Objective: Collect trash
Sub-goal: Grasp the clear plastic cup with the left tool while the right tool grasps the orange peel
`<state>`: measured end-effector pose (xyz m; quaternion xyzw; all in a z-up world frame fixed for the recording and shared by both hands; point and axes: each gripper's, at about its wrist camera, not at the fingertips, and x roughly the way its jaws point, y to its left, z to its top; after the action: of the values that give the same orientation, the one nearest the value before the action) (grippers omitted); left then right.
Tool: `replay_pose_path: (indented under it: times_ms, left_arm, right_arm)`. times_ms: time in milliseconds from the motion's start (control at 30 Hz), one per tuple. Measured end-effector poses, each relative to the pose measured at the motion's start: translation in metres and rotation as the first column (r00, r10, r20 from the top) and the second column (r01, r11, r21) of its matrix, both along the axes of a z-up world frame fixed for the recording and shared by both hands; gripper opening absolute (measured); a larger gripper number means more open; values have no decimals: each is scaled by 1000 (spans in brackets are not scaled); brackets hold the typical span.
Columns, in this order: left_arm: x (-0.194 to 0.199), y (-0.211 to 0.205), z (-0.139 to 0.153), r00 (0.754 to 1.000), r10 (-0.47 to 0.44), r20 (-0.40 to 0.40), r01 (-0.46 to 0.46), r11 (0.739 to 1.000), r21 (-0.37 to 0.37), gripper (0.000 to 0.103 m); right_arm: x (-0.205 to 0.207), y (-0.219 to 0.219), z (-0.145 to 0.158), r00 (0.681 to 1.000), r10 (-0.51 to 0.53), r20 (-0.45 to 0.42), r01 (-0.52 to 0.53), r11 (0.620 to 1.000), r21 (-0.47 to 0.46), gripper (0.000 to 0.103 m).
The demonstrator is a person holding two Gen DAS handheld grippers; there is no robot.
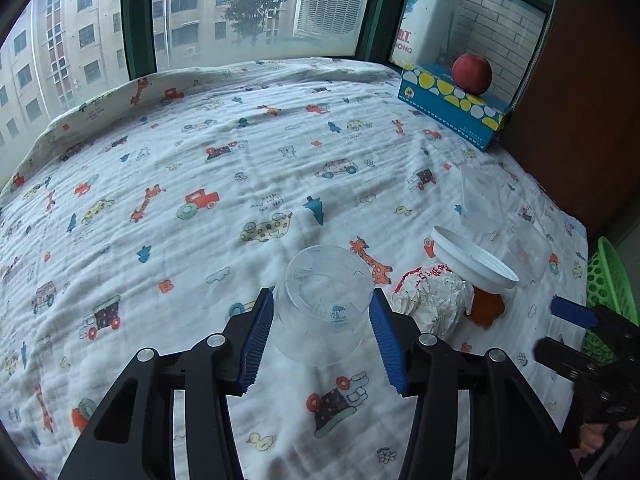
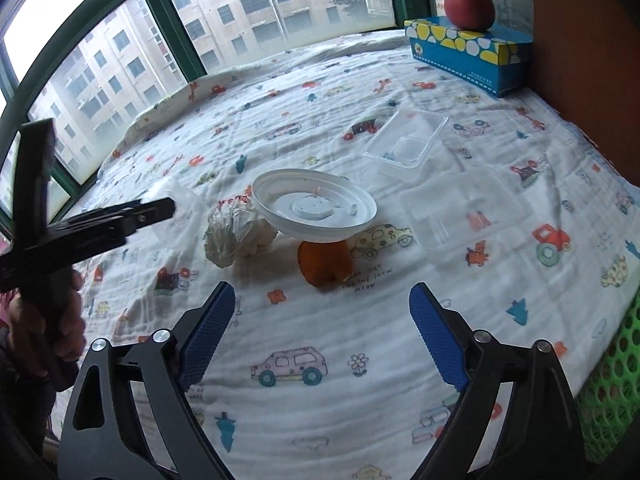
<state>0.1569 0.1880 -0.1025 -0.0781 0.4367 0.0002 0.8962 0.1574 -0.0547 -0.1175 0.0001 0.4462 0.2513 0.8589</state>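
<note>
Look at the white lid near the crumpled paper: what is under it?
The white lid rests tilted on an orange object, perhaps a fruit or peel. Its top is covered by the lid, so what it is stays unclear. Crumpled paper lies beside it.

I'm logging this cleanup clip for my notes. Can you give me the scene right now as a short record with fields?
surface: bed sheet with cartoon print
left gripper: pads against an upturned clear cup
right gripper: open, nothing between its pads
trash ahead: crumpled paper, white lid resting on orange peel, two clear containers
bin: green basket at the bed's edge
not trash: apple on tissue box
</note>
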Motion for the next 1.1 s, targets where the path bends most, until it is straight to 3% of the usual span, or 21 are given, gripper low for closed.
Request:
replay_pose_path:
  times_ms: [433,600,1100]
  left_arm:
    - [-15,16,11,1000,22,21,-22,1000,-20,48]
    - [-17,13,13,1000,18,22,-18,1000,-21,47]
    - [-35,-20,36,997,-40,65,42,999,-27,47]
  right_arm:
    - [31,33,-32,999,7,-33,-9,998,-65,57]
    - [28,35,-33,1000,4,-9,-5,994,-108,36]
    - [-22,-1,-3,1000,-4,10,5,1000,-24,31]
